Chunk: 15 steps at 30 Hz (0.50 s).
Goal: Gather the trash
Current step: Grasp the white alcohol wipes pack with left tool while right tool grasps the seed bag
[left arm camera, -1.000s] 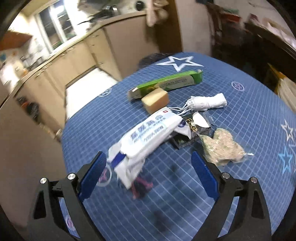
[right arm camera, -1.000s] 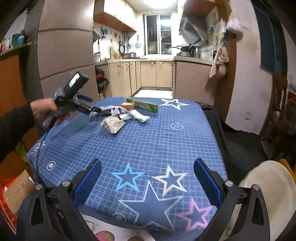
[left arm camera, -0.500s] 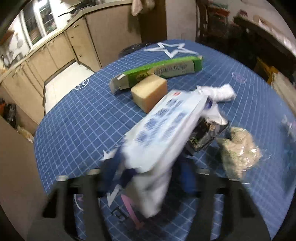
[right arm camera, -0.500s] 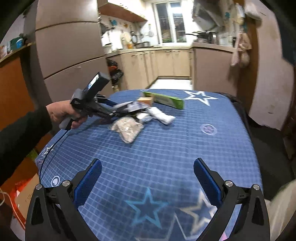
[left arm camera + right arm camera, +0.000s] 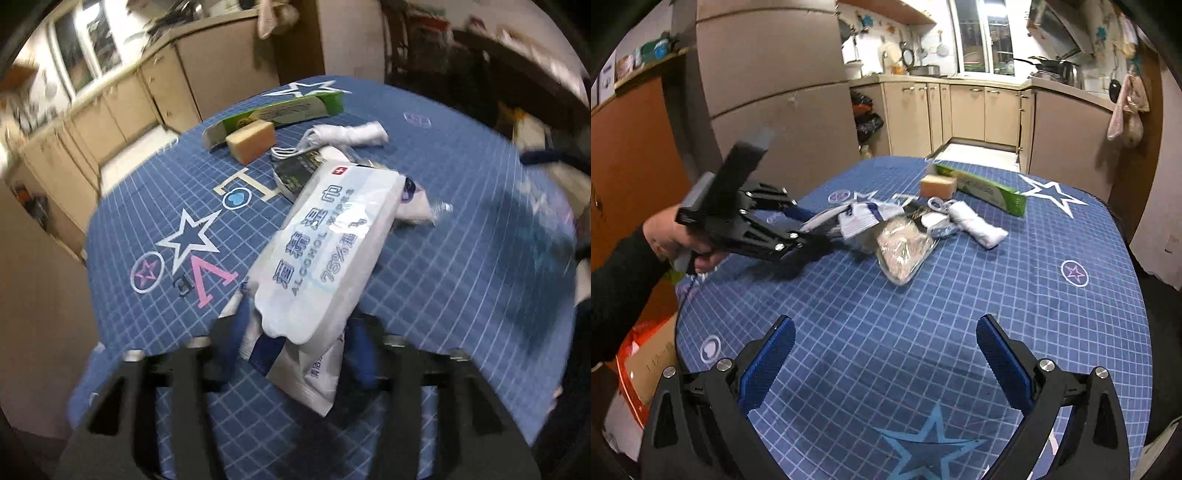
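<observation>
My left gripper (image 5: 295,343) is shut on a white alcohol wipes pack (image 5: 325,251) and holds it tilted above the blue star tablecloth (image 5: 461,258); it also shows in the right wrist view (image 5: 816,229) with the pack (image 5: 864,218). On the table lie a clear bag of beige crumbs (image 5: 905,247), a rolled white cloth (image 5: 979,225), a dark wrapper (image 5: 295,173), a tan sponge block (image 5: 253,140) and a green box (image 5: 280,112). My right gripper (image 5: 884,360) is open and empty over the near table edge.
A tall grey cabinet (image 5: 768,92) stands left of the table. Kitchen cupboards (image 5: 979,110) line the back. A cardboard box with an orange bag (image 5: 642,362) sits on the floor at the left.
My left gripper has closed on the wipes pack and lifted it off the pile, swinging left. My right gripper has moved closer to the trash pile, still open.
</observation>
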Each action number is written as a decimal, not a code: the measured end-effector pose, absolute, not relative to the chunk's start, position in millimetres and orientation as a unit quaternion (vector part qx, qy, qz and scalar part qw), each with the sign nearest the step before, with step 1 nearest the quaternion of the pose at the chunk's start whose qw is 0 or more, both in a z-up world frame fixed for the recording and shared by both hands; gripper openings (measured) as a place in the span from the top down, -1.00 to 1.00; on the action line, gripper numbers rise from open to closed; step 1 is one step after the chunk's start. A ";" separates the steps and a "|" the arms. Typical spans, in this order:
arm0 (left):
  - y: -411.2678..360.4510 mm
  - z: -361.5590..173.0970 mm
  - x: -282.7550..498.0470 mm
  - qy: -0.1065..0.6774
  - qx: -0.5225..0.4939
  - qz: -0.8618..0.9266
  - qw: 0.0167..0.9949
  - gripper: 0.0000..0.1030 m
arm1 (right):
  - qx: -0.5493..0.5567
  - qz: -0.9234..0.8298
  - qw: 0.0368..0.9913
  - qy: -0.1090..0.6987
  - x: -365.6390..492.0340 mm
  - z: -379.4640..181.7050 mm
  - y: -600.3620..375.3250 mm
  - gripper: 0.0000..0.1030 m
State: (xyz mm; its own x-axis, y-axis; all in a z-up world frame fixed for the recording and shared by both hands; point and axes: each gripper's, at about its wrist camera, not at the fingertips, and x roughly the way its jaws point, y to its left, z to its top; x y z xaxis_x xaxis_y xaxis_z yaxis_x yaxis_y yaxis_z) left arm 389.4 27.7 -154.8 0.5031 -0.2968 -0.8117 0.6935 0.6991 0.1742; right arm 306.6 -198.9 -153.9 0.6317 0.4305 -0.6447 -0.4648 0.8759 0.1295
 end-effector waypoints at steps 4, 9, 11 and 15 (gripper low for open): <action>18.1 -149.5 377.8 0.348 0.272 -0.304 0.844 -0.64 | -0.024 0.251 0.901 0.353 303.9 -155.4 -197.8 -0.90; 13.7 -150.3 396.5 0.356 0.251 -0.315 0.843 -0.76 | -0.025 0.249 0.900 0.356 298.7 -157.6 -200.5 -0.90; 12.8 -157.8 410.8 0.375 0.242 -0.308 0.840 -0.75 | -0.021 0.250 0.902 0.352 296.9 -155.8 -202.0 -0.90; 17.1 -167.2 423.9 0.421 0.182 -0.317 0.830 0.12 | -0.025 0.255 0.903 0.345 293.1 -150.4 -201.4 -0.90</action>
State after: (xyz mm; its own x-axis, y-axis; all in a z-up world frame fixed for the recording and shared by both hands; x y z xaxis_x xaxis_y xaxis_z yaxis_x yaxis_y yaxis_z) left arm 423.9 17.1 -167.2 0.4446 -0.3730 -0.8144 0.6802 0.7322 0.0359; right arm 293.1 -201.4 -150.4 0.6315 0.4427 -0.6365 -0.4776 0.8688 0.1304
